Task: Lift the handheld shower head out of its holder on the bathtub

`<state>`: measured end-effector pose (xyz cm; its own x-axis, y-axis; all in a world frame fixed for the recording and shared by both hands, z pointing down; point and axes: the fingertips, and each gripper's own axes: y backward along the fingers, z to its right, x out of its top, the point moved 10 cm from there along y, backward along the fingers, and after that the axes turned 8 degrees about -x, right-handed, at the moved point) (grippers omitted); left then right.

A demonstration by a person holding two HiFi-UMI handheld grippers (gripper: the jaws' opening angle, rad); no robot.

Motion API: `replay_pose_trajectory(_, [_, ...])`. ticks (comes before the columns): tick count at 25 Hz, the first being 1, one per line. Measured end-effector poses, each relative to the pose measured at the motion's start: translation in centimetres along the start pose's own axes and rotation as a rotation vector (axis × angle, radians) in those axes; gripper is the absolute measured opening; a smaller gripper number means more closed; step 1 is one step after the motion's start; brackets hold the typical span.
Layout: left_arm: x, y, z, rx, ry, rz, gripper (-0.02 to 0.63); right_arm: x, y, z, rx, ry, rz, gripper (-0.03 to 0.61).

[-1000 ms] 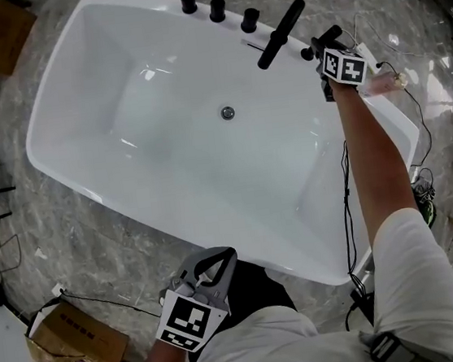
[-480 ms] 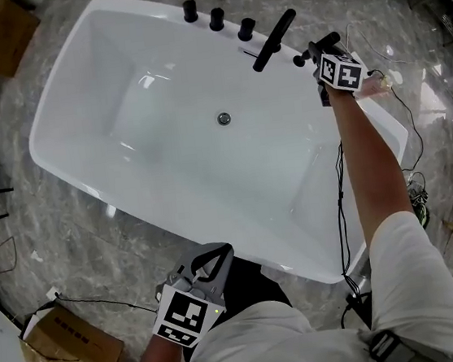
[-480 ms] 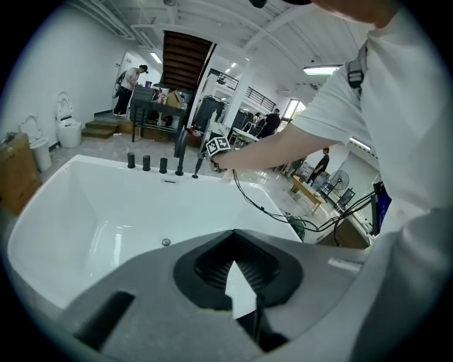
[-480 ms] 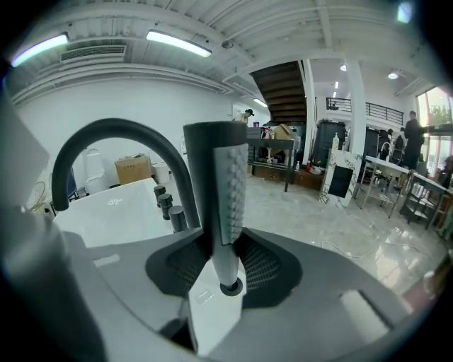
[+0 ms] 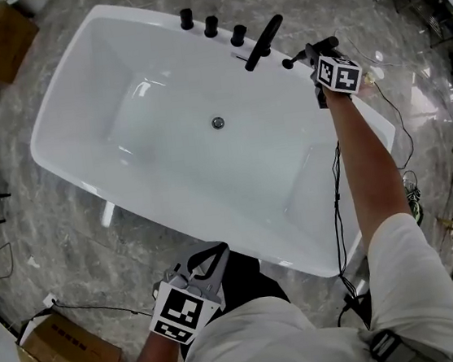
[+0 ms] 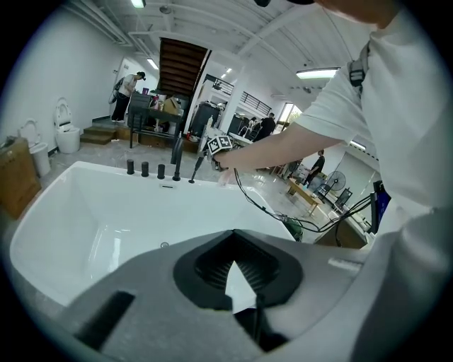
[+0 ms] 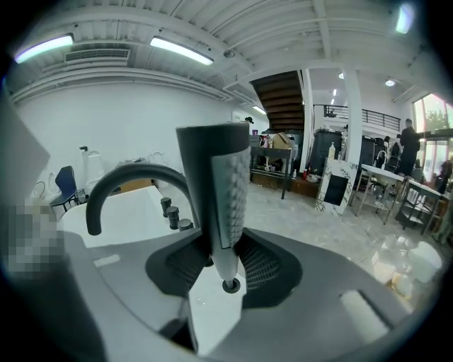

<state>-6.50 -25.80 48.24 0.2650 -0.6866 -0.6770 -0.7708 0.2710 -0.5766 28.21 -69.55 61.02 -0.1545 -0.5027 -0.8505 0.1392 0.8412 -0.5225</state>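
1. The head view looks steeply down from high above the bathtub, taking in the left gripper and the right gripper.
2. The left gripper view sits low at the near rim and faces across the tub toward the knobs.
3. The right gripper view sits close at the far rim, beside the spout.
4. All three views share the knobs and the spout.

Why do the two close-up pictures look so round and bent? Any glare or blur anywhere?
Left gripper view and right gripper view: wide-angle bending, dark corners. Right gripper view: the shower head looms oversized, ceiling lights glare. Head view: sharp, soft sheen on the bathtub wall.
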Motion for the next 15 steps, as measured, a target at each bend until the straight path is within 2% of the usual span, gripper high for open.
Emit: replay_pose_trajectory(15, [-0.5,4.1,3.2,-0.001,-0.059,0.032,0.006,4.9,8.1,-1.1,0.008,0.037,0.077,0.147])
